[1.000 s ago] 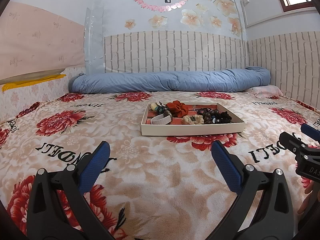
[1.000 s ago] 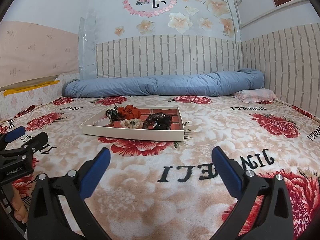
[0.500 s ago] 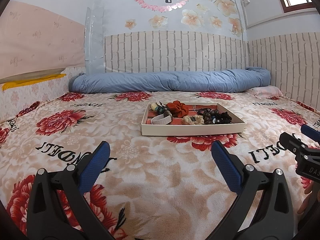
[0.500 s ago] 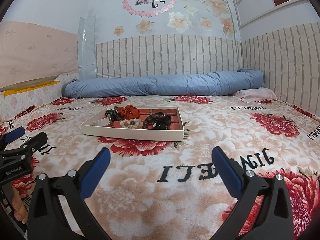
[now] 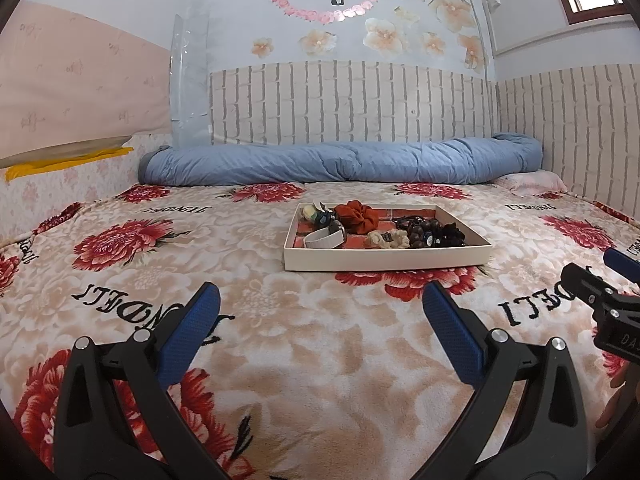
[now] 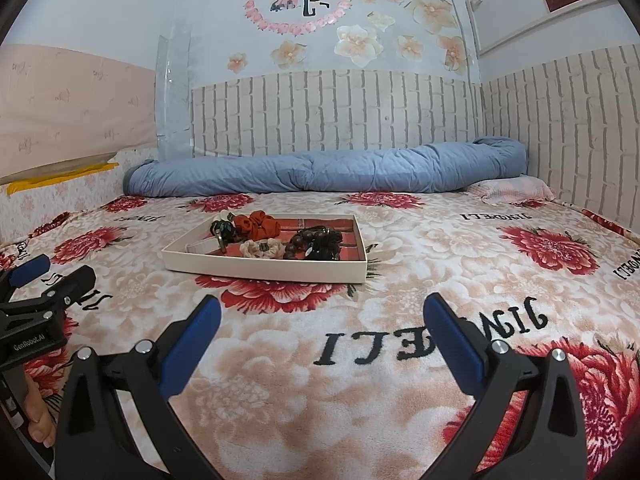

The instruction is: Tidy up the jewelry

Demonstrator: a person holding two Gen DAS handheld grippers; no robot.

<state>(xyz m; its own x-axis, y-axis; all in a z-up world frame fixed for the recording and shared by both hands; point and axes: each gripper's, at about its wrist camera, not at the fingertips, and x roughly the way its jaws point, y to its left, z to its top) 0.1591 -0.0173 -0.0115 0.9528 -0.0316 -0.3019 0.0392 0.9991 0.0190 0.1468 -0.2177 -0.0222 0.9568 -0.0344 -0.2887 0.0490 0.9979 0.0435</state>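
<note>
A shallow cream tray (image 5: 384,259) (image 6: 264,271) sits on the floral blanket in the middle of the bed. It holds an orange scrunchie (image 5: 354,216) (image 6: 258,223), a beige scrunchie (image 5: 387,239) (image 6: 260,249), a white band (image 5: 324,237), dark beads (image 5: 420,234) (image 6: 302,240) and black hair ties (image 5: 450,236). My left gripper (image 5: 320,312) is open and empty, well short of the tray. My right gripper (image 6: 322,314) is open and empty, in front of the tray's right corner.
A rolled blue duvet (image 5: 340,162) lies along the far wall. A pink pillow (image 5: 534,182) is at the far right. Brick-pattern walls close the back and right. Each gripper shows at the edge of the other's view (image 5: 600,304) (image 6: 36,304).
</note>
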